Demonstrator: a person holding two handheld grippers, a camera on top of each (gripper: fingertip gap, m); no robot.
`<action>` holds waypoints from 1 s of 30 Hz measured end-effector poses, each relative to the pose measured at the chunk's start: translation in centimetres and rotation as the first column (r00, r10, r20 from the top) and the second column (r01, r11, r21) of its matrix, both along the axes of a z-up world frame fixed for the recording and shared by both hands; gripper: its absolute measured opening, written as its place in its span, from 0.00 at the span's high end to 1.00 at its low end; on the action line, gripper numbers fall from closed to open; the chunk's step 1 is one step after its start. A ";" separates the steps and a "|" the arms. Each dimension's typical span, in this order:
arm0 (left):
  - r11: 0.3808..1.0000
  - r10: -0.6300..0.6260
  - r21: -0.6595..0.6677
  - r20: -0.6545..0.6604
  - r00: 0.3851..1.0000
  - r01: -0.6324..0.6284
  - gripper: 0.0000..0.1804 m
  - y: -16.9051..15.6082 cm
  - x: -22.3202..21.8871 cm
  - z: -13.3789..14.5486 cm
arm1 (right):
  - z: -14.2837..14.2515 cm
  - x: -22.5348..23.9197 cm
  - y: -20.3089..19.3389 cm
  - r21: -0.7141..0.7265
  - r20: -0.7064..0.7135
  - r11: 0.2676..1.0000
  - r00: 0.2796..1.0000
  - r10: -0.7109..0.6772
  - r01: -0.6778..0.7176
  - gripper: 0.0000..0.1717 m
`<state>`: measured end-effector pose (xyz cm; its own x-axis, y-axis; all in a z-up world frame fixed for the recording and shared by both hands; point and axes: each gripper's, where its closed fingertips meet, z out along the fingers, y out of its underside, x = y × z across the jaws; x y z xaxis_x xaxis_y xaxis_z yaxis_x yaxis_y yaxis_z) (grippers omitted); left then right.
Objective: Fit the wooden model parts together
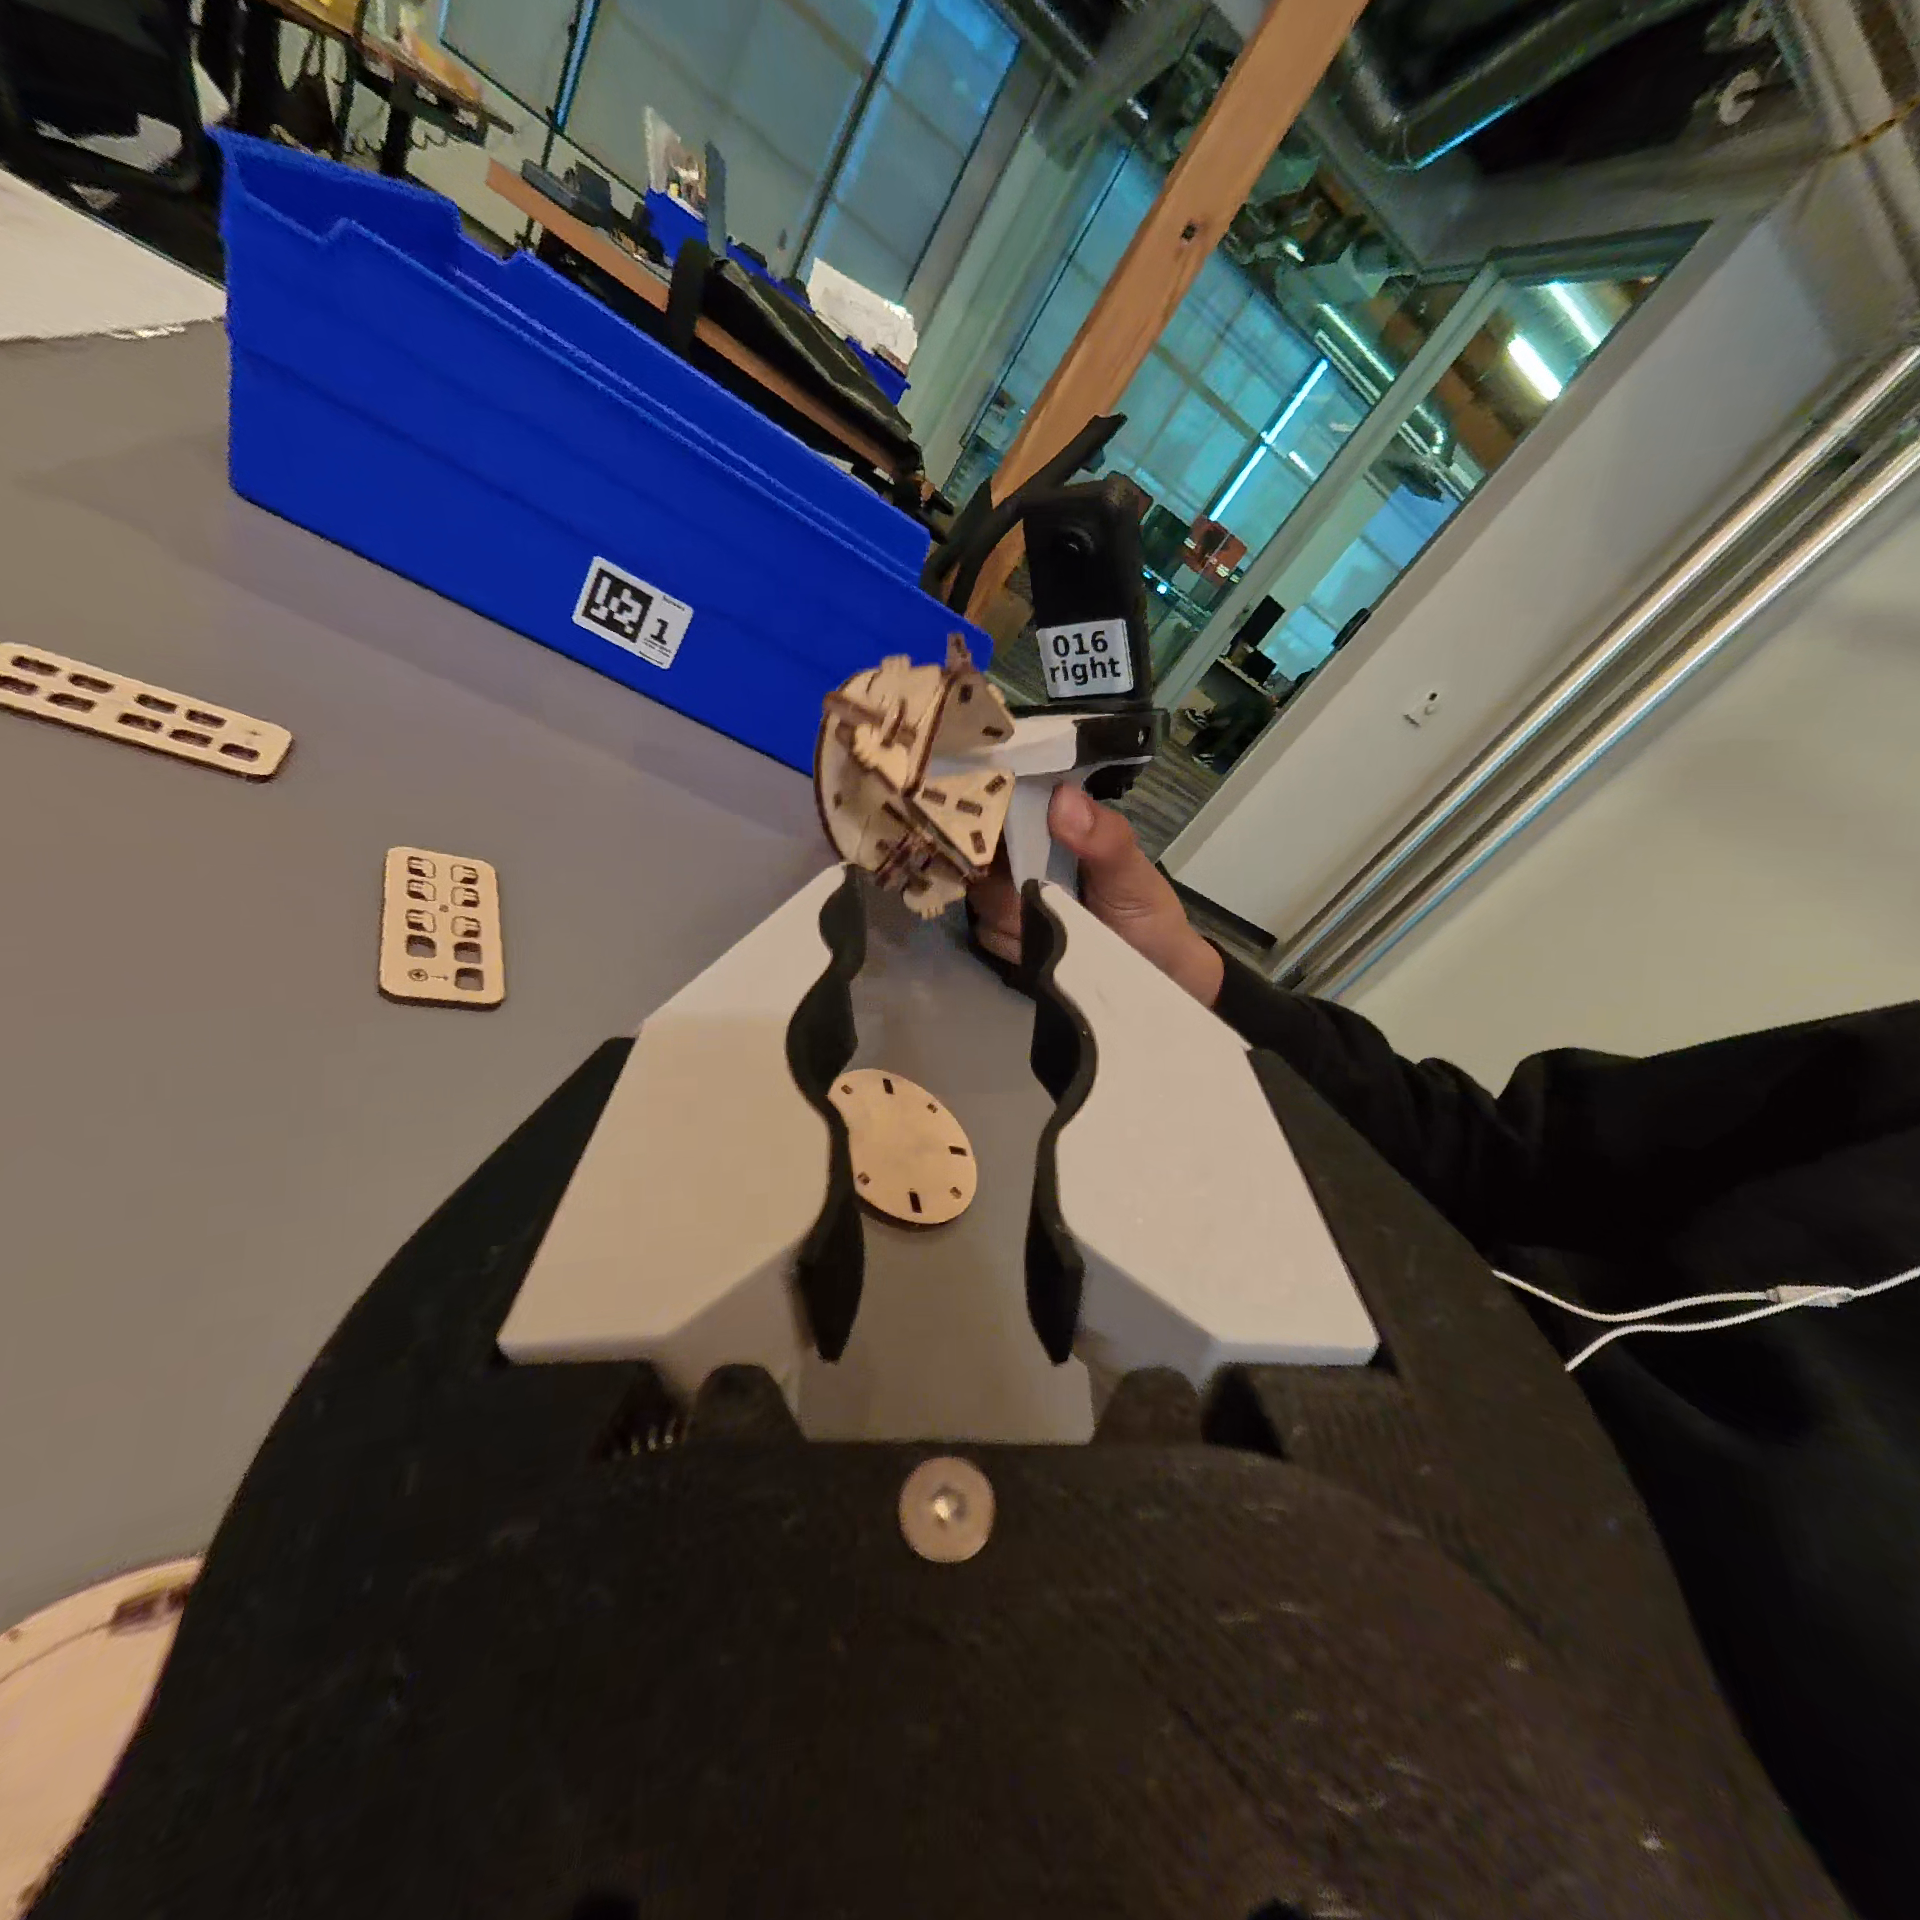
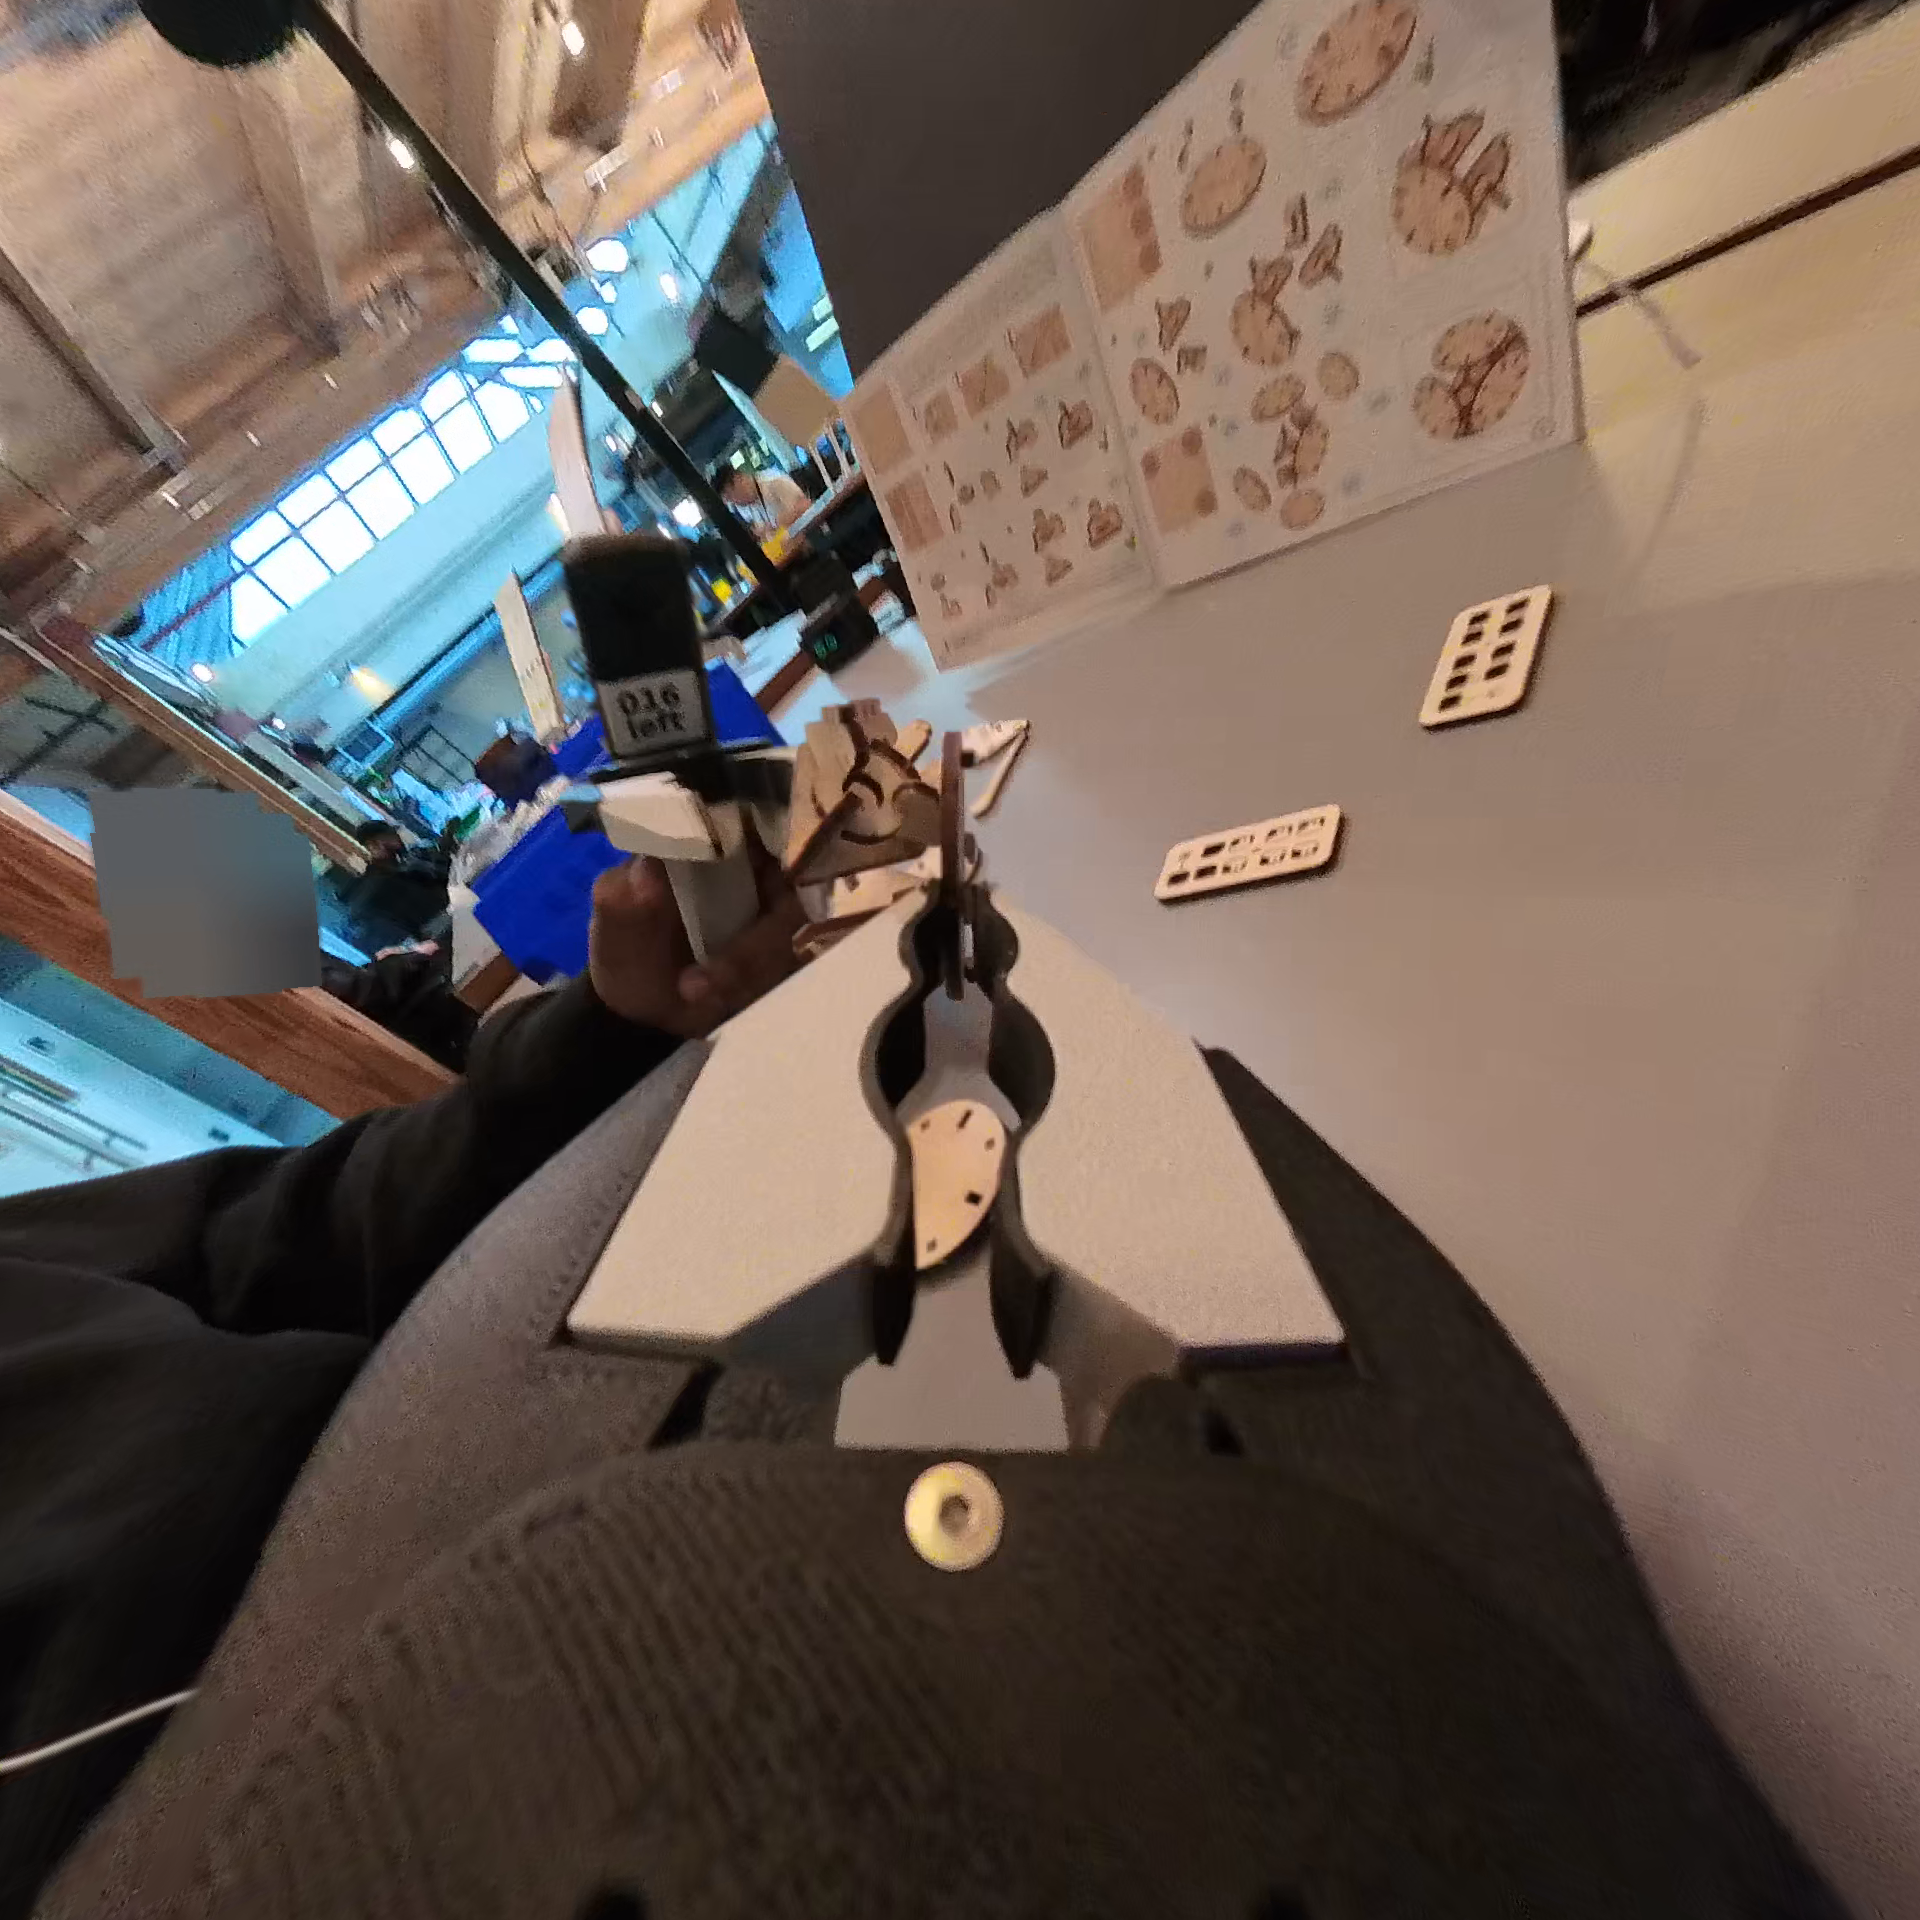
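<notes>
Grey bench point(image 1: 312, 1143) fills the left wrist view, with a blue bin point(image 1: 520, 416) at the back and two punched wooden sheets point(image 1: 442, 925) point(image 1: 135, 707) lying flat. The left hand-held gripper point(image 1: 940, 899) is released: its dark pads stand apart with clear space between them. Its tips sit just under a small wooden assembly point(image 1: 914, 790) held up in the air, without pressing on it. A loose wooden disc point(image 1: 904, 1148) lies on the bench below the fingers. The right hand-held gripper point(image 1: 987, 758), carried by a hand point(image 1: 1122, 894), comes in from the far side and holds the assembly.

From the right wrist view, the right hand-held gripper point(image 2: 961, 940) is clenched on the thin round plate of the assembly point(image 2: 862, 800), seen edge-on, both pads pressing its faces. The left one point(image 2: 707, 831) is just beside it. A folded picture sheet point(image 2: 1247, 312) stands behind.
</notes>
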<state>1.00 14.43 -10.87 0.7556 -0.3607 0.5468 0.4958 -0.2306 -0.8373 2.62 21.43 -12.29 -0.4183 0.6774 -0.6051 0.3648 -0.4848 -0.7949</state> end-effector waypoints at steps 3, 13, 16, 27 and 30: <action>1.000 -0.018 0.000 0.020 1.000 0.018 0.86 0.3 0.5 -0.1 | 1.5 0.9 -0.2 -0.057 -0.096 0.998 0.995 0.000 -0.006 0.99; 0.999 -0.041 0.000 0.018 0.999 0.041 0.84 0.7 1.4 -0.1 | 2.4 2.5 -3.6 0.117 -0.204 0.992 0.977 0.061 -0.038 0.99; 1.000 -0.016 -0.005 -0.007 1.000 0.016 0.85 0.6 0.8 -0.2 | 2.3 2.4 -3.6 0.121 -0.198 0.992 0.979 0.056 -0.032 0.99; 0.996 0.073 -0.044 -0.148 0.986 -0.081 0.85 0.2 -0.7 -1.0 | 1.6 0.7 -2.2 0.084 -0.131 0.996 0.991 0.029 -0.018 0.99; 0.992 0.114 -0.030 -0.170 0.979 -0.121 0.85 -0.1 -1.5 -0.7 | 1.2 0.0 -2.6 0.134 -0.115 0.991 0.992 0.042 -0.027 0.99</action>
<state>-0.46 14.35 -11.56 0.8735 -0.2445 0.4211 0.3750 -0.2138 -0.9020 2.60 18.79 -11.13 -0.5058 0.7317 -0.4569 0.2798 -0.3618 -0.8893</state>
